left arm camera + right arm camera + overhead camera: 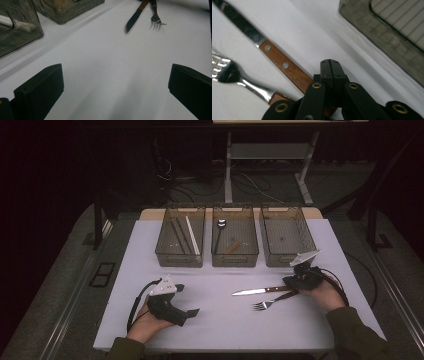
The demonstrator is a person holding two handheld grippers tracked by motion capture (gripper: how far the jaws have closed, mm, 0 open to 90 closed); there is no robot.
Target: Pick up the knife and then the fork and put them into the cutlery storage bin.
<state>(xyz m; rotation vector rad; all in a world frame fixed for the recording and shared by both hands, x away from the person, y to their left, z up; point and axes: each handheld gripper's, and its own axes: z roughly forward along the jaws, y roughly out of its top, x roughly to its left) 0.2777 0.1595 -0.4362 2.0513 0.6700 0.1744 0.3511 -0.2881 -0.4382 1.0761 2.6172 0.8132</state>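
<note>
A wooden-handled knife [260,291] and a fork [270,303] lie side by side on the white table [220,320], right of centre. My right gripper [290,281] rests at their handle ends, shut, with nothing between its pads. In the right gripper view the pressed-together gripper tips [332,67] hover just over the knife handle [284,65], with the fork [232,72] to the left. My left gripper [187,299] lies on the table at the front left, open and empty. The left gripper view looks across bare table between its jaws [116,85] at the knife [133,18] and fork [156,18].
Three smoky plastic bins stand in a row at the back: the left bin [180,257] holds dark and white sticks, the middle bin [235,260] a spoon [220,226], and the right bin [287,261] stands just beyond my right gripper. A cable trails from each gripper.
</note>
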